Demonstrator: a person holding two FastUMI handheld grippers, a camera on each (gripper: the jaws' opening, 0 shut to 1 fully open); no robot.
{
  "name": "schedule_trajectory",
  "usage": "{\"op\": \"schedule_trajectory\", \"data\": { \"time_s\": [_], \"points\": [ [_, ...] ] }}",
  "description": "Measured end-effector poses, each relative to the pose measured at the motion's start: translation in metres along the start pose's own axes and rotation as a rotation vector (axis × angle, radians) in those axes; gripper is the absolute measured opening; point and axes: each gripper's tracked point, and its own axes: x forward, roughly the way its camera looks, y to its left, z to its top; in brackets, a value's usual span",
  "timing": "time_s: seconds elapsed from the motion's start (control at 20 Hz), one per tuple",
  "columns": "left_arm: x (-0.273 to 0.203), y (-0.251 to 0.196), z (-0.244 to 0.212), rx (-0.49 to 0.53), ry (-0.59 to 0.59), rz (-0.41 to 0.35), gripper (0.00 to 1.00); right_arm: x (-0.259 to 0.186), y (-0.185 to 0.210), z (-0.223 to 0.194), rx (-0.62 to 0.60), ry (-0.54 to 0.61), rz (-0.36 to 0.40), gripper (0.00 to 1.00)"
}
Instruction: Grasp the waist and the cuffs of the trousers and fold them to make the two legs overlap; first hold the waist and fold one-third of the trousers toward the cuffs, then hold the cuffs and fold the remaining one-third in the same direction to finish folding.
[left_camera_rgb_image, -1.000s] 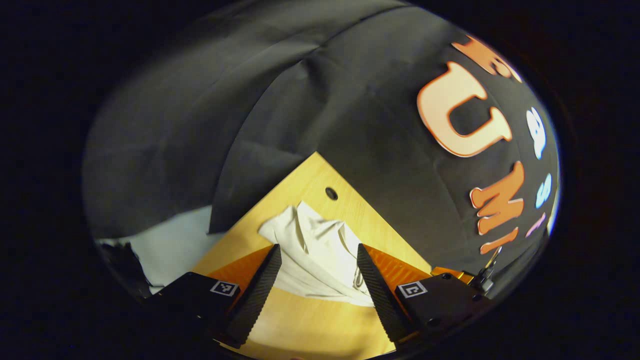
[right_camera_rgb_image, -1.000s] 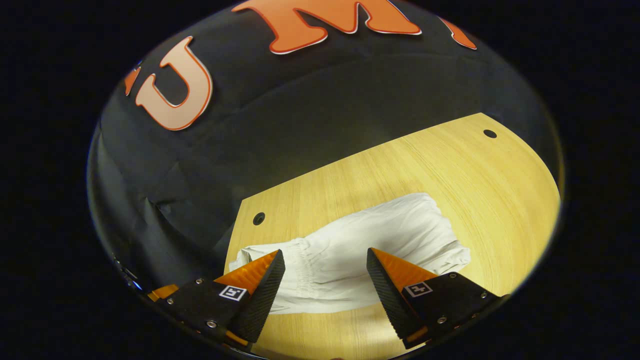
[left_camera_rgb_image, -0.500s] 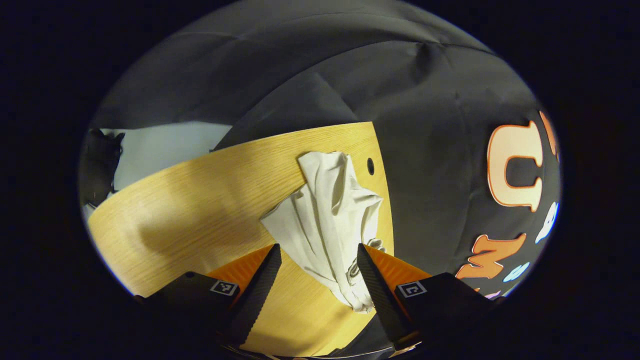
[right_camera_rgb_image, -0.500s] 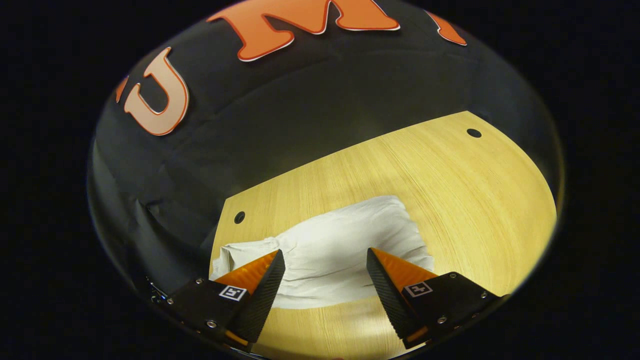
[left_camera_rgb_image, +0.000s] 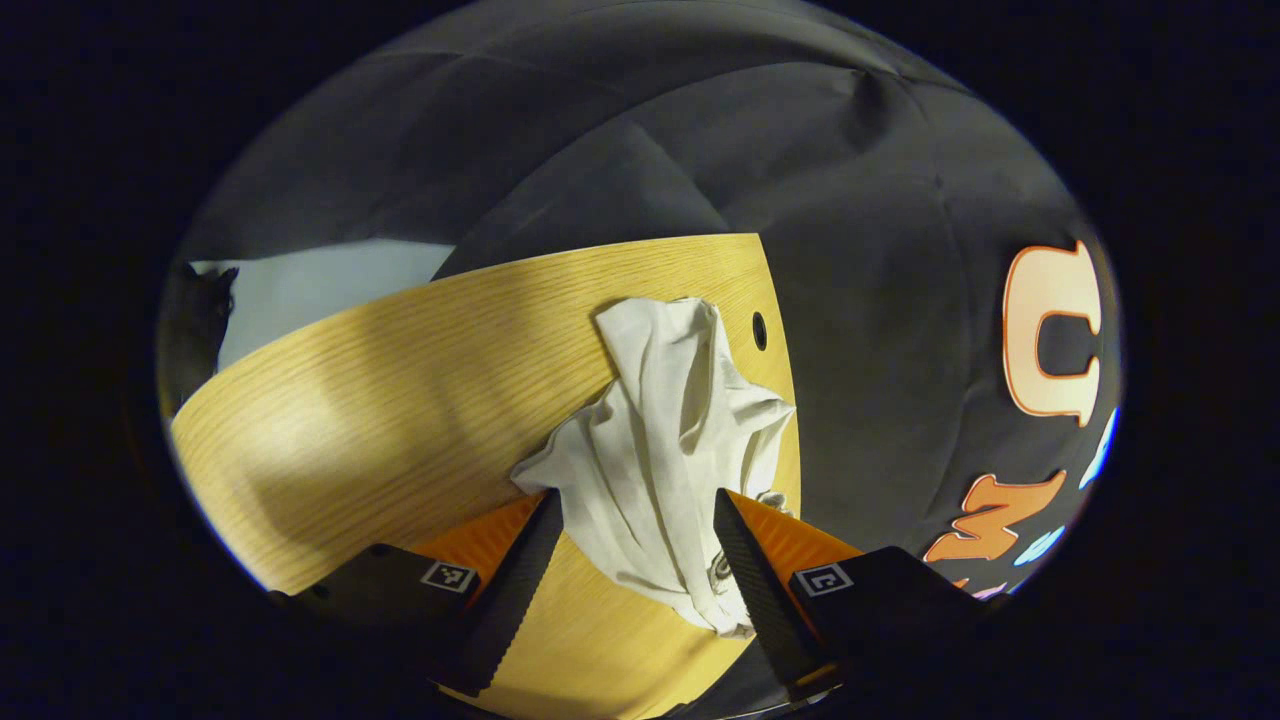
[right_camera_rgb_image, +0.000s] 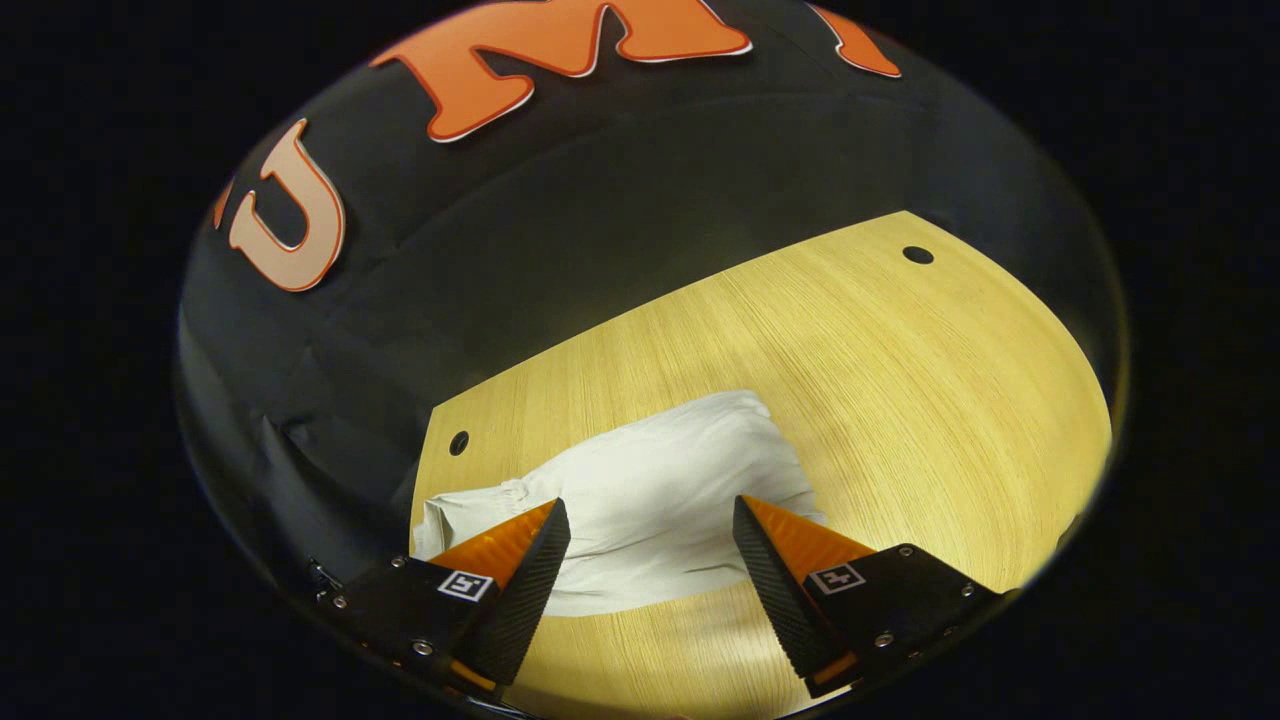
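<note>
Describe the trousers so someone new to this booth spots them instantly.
Start at the light wooden table in front of the black cloth wall. Near its corner with the small round hole lies a rumpled heap of pale cloth: the trousers. They are the one soft, creased thing on the bare wood.

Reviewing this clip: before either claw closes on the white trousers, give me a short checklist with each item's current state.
1. Left claw open: ok, fingers spread with cloth showing between them.
2. Right claw open: ok, fingers apart, nothing pinched.
3. White trousers resting on the wooden table: ok, though in the left gripper view they lie close to the table edge.
4. Trousers laid flat: not ok, bunched and wrinkled in the left gripper view.
5. Waist and cuffs identified: cannot tell; a gathered end shows in the right gripper view, but which end it is remains unclear.
6. Legs overlapped: cannot tell.
</note>
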Motion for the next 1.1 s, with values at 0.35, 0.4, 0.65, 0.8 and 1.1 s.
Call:
{"op": "schedule_trajectory", "data": {
  "time_s": [0.35, 0.4, 0.65, 0.8, 1.1],
  "points": [
    [0.051, -0.037, 0.02, 0.017, 0.037, -0.06, 0.99, -0.011, -0.037, -0.013, 0.094, 0.014, -0.055, 0.99],
    [0.058, -0.042, 0.023, 0.016, 0.041, -0.068, 0.99, -0.013, -0.041, -0.016, 0.109, 0.015, -0.063, 0.99],
    [0.089, -0.032, 0.026, 0.057, 0.036, 0.016, 0.59, -0.026, -0.06, -0.022, 0.142, 0.005, -0.095, 0.98],
    [0.091, -0.036, 0.027, 0.066, 0.018, 0.019, 0.11, -0.03, -0.068, -0.018, 0.145, -0.008, -0.103, 0.99],
    [0.034, -0.11, 0.019, 0.346, -0.057, -0.056, 0.04, -0.037, -0.076, -0.006, 0.096, -0.039, -0.066, 0.98]
  ]
}}
